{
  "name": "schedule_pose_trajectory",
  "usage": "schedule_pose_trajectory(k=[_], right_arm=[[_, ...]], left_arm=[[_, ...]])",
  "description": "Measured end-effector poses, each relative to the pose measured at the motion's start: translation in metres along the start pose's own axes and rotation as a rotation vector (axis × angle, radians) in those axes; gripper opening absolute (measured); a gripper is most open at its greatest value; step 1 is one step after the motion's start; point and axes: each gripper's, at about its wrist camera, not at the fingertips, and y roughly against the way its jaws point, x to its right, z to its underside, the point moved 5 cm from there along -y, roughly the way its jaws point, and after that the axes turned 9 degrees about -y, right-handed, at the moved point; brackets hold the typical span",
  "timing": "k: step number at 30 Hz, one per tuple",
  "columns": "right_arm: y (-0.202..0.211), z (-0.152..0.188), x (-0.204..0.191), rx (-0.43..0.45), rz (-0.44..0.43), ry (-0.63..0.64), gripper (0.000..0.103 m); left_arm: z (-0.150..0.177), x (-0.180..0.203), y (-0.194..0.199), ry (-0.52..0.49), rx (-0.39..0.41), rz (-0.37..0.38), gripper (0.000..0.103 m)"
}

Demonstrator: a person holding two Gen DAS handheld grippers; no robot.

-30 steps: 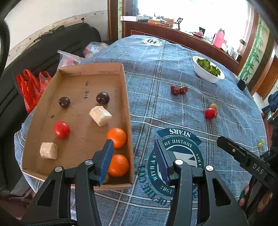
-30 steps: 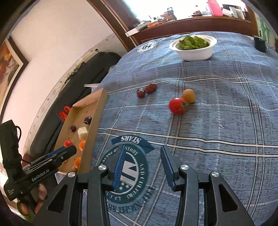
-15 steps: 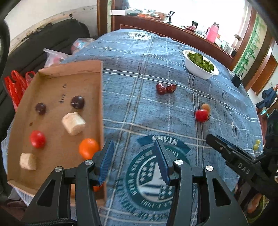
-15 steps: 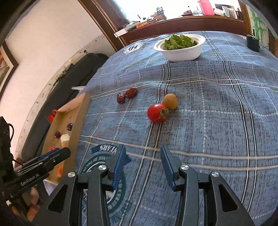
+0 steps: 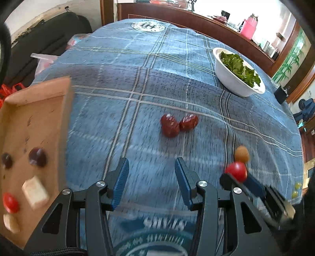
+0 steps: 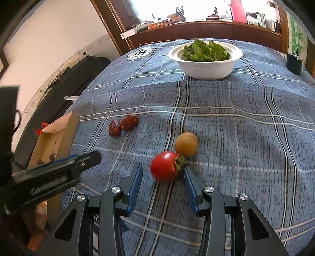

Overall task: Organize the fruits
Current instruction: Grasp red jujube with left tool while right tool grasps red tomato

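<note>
Daylight blew out the window [image 6: 189, 9] at 12 o'clock. Fisheye bent and darkened the edges. Motion blur smeared the cardboard tray [image 5: 29, 126] at 9 o'clock; tablecloth [image 6: 236, 122] evenly lit, soft shadows.

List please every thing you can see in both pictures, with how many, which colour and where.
tomato: 1, red, on the cloth between the right fingers
round fruit: 1, tan, just behind the tomato
dates: 2, dark red, touching, mid-table
cardboard tray: 1, brown, left table edge
dark fruits: 2, purple-brown, in tray
small tomato: 1, red, in tray
pale chunks: 2, cream, in tray
bowl: 1, white, holds green leaves, far side
tablecloth: 1, blue plaid
left gripper: open, above cloth
right gripper: open, around tomato
</note>
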Motion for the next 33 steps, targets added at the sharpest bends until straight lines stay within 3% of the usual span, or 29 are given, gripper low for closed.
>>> schedule_pose_trajectory(k=[6,8,10,11,12,16,18,28,29,31,32,33], right_arm=[[-0.003,-0.001,0.001,0.021,-0.003,0.013,0.041],[-0.003,-0.002,0.003,0.029,0.003,0.016,0.033],[-0.003,-0.002,0.005,0.029,-0.008,0.014,0.033],[-0.002,-0.002,0.006,0.028,-0.015,0.010,0.033],[-0.001,-0.002,0.008,0.025,-0.023,0.001,0.033],[0.005,-0.002,0.013,0.018,-0.040,-0.026,0.033],[0.009,0.001,0.014,0.016,-0.054,-0.033,0.033],[0.046,0.027,0.009,0.051,-0.117,-0.037,0.033],[0.046,0.030,0.008,0.047,-0.120,-0.037,0.033],[0.044,0.034,0.007,0.034,-0.120,-0.036,0.033],[0.043,0.035,0.006,0.031,-0.123,-0.037,0.033],[0.044,0.036,0.006,0.029,-0.127,-0.038,0.033]], left_arm=[[-0.026,0.005,-0.026,-0.025,0.000,-0.054,0.046],[-0.031,0.007,-0.028,-0.035,0.013,-0.069,0.046],[-0.032,0.008,-0.028,-0.044,0.033,-0.076,0.031],[-0.030,0.007,-0.026,-0.046,0.040,-0.069,0.019],[-0.028,0.005,-0.024,-0.038,0.041,-0.046,0.013],[-0.014,-0.002,-0.014,-0.010,0.049,0.008,0.013],[-0.003,-0.004,-0.003,-0.003,0.063,0.032,0.003],[0.025,-0.011,0.048,0.011,0.148,0.137,0.003],[0.024,-0.012,0.048,0.013,0.147,0.129,0.008],[0.016,-0.014,0.038,0.026,0.122,0.114,0.028],[0.012,-0.014,0.032,0.031,0.114,0.111,0.044],[0.010,-0.013,0.027,0.029,0.111,0.096,0.052]])
